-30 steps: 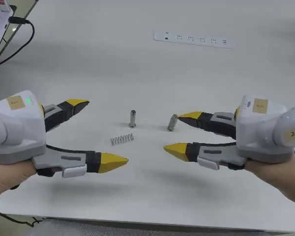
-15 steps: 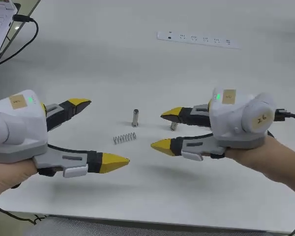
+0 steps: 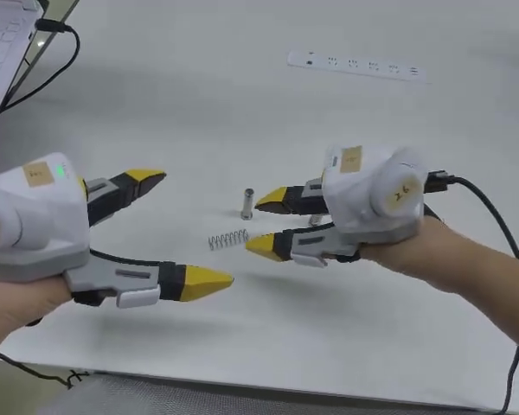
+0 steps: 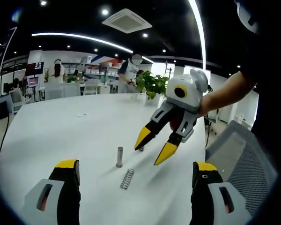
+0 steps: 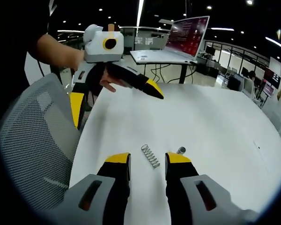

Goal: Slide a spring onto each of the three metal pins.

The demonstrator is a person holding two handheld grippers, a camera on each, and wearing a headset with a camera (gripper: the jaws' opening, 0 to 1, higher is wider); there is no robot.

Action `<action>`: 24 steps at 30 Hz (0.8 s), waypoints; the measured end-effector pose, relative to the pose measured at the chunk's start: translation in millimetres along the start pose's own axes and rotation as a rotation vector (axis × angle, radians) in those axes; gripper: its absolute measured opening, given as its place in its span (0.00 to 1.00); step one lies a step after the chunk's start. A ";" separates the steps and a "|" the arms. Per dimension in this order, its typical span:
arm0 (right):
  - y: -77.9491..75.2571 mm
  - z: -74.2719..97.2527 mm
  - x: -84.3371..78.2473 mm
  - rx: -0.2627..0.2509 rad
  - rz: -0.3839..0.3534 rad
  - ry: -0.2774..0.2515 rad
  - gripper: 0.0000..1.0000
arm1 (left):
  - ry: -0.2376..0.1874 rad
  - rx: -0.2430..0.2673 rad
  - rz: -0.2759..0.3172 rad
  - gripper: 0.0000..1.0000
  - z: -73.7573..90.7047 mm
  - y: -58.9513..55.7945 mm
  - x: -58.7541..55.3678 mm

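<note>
Upper left corner: one laptop (image 3: 2,39), keyboard edge only; one black cable (image 3: 48,65) trailing from it over the white desk (image 3: 173,104).

Left: my left gripper (image 3: 177,227). It carries one yellow sticker, writing too small to read, and one green light. My fingers are spread wide and hold nothing.

Centre: one spring (image 3: 228,239), loose, lying on its side on the desk. One metal pin (image 3: 247,203), upright and bare, stands just behind it.

Right of centre: my right gripper (image 3: 264,223), also with one yellow sticker, unreadable. My fingers are parted, less widely, and hold nothing. Their tips sit just right of the pin and the spring. They half hide one small grey piece (image 3: 314,220) that I cannot identify.

Upper right: one white power strip (image 3: 355,67), no legible marking.
</note>
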State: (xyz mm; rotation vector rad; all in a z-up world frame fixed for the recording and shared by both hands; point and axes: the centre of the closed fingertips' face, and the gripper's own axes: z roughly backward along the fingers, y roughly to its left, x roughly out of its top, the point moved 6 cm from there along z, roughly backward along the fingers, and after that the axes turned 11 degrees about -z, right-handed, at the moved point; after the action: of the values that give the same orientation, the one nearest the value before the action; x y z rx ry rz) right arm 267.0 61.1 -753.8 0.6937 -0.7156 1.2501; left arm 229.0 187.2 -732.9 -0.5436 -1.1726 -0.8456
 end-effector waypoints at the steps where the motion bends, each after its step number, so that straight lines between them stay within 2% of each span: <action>1: 0.3 -3.3 -1.5 0.006 0.012 0.016 0.28 | 0.001 0.000 -0.002 0.98 0.0 0.0 -0.2; 7: -0.1 -19.4 -5.3 0.021 0.033 0.056 0.25 | 0.007 -0.005 -0.001 0.98 -0.5 -1.7 -2.1; 13: -7.9 -30.9 -12.7 0.015 -0.005 0.092 0.24 | 0.012 -0.004 0.001 0.98 1.3 -1.8 -4.7; 24: -9.4 -48.2 -16.3 0.027 0.005 0.137 0.22 | 0.015 -0.008 0.012 0.97 2.4 -3.7 -8.6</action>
State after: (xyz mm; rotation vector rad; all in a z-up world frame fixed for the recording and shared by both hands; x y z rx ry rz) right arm 278.3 88.2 -796.4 0.6220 -0.5890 1.3005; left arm 223.4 189.2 -740.5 -0.5490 -1.1518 -0.8431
